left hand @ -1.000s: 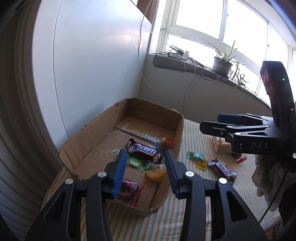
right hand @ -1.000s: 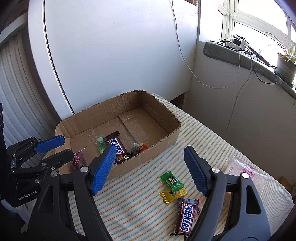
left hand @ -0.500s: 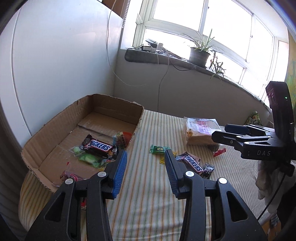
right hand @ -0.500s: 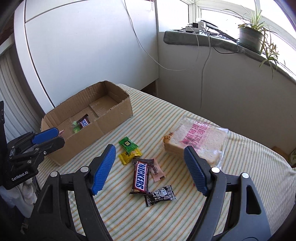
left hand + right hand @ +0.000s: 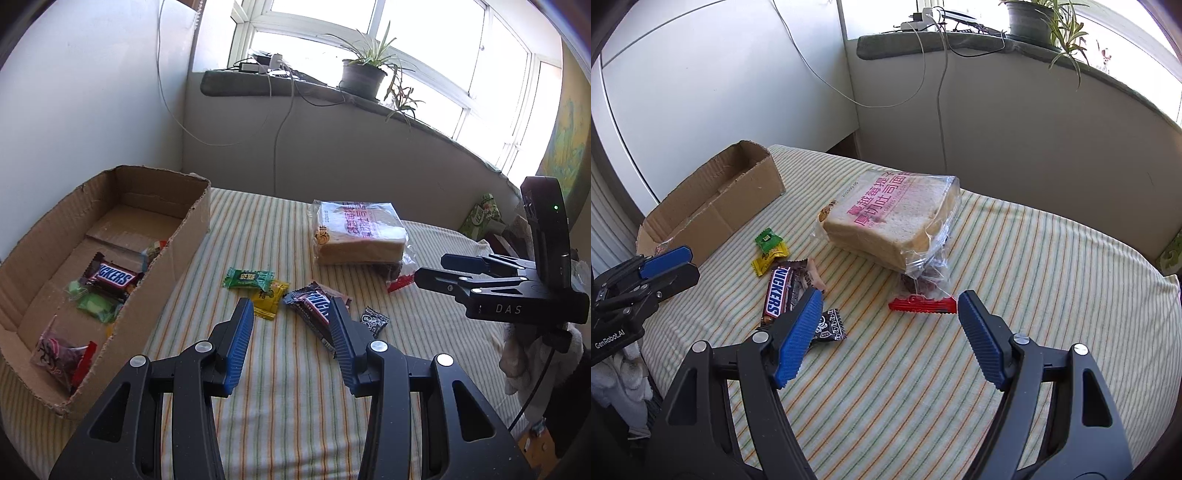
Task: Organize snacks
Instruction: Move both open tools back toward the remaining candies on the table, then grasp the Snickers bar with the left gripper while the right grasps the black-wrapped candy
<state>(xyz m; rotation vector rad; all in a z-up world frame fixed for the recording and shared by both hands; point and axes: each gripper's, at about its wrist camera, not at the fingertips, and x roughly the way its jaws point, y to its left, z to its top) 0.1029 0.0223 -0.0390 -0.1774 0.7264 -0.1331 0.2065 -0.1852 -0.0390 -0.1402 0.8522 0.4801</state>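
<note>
Left gripper (image 5: 291, 317) and right gripper (image 5: 888, 314), lower frame: jaws spread, empty. Mid-frame, on the striped cloth (image 5: 1015, 258): loose Snickers bar (image 5: 777, 291), candies, bagged bread (image 5: 890, 221). Upper left: cardboard box (image 5: 173, 254) holding snacks.

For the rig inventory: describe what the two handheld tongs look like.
Both are black plastic frames with silver rivets and ribbed blue pads. The left tongs show "GenRobot.AI" on their side in the right wrist view. The right tongs read "DAS", carry an upright black module with a green light, and trail a black cable.
</note>
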